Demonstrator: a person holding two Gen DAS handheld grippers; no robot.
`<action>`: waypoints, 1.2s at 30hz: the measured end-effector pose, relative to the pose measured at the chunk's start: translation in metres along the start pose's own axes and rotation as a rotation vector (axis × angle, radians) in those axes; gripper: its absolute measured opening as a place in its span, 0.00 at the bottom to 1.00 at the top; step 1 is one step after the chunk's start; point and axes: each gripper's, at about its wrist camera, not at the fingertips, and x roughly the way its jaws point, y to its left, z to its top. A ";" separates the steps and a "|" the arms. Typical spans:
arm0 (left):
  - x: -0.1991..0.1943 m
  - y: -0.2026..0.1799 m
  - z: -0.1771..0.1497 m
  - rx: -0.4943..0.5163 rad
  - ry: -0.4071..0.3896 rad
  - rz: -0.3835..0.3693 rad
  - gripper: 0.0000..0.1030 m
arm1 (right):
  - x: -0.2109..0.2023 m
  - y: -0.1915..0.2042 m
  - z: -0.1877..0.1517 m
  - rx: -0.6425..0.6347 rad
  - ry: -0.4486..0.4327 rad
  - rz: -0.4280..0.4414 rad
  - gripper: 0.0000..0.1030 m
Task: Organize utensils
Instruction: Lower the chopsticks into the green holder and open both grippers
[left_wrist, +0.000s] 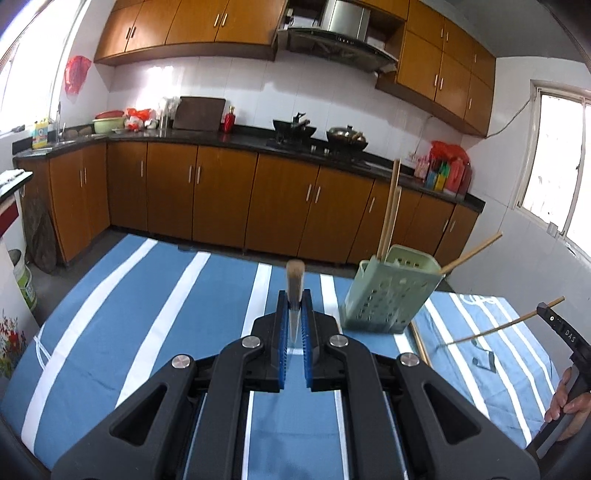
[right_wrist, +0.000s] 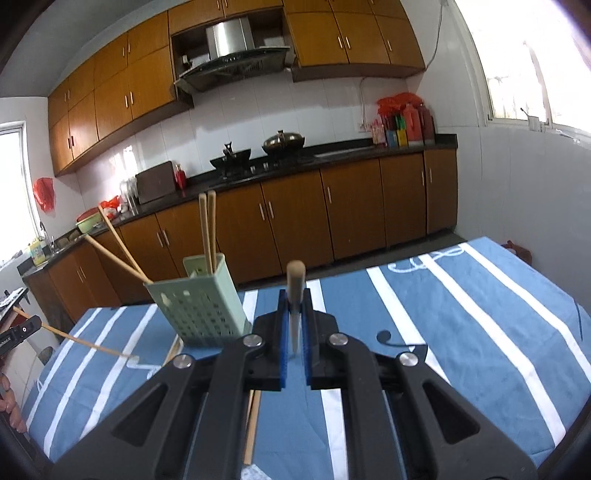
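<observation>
A pale green perforated utensil holder (left_wrist: 391, 291) (right_wrist: 199, 310) stands tilted on the blue striped tablecloth (left_wrist: 147, 295), with several wooden chopsticks (left_wrist: 388, 221) (right_wrist: 207, 229) sticking out of it. My left gripper (left_wrist: 294, 295) is shut on a single chopstick (left_wrist: 294, 275) that points away from the camera, left of the holder. My right gripper (right_wrist: 294, 295) is shut on another chopstick (right_wrist: 295, 280), right of the holder. Each gripper also shows at the edge of the other view, the right gripper (left_wrist: 546, 310) and the left gripper (right_wrist: 29, 325), both raised above the cloth.
A loose chopstick (right_wrist: 253, 424) (left_wrist: 421, 343) lies on the cloth beside the holder. A person's fingers (left_wrist: 565, 402) grip the right handle. Behind the table run brown kitchen cabinets (left_wrist: 221, 195) and a dark counter with a stove and pans (left_wrist: 317, 136).
</observation>
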 end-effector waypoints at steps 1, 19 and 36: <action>-0.001 -0.001 0.002 0.003 -0.007 0.000 0.07 | -0.001 0.001 0.001 -0.002 -0.003 0.001 0.07; -0.018 -0.032 0.042 0.035 -0.100 -0.098 0.07 | -0.036 0.029 0.062 -0.036 -0.072 0.159 0.07; 0.003 -0.108 0.114 0.045 -0.313 -0.124 0.07 | -0.009 0.084 0.130 -0.069 -0.144 0.241 0.07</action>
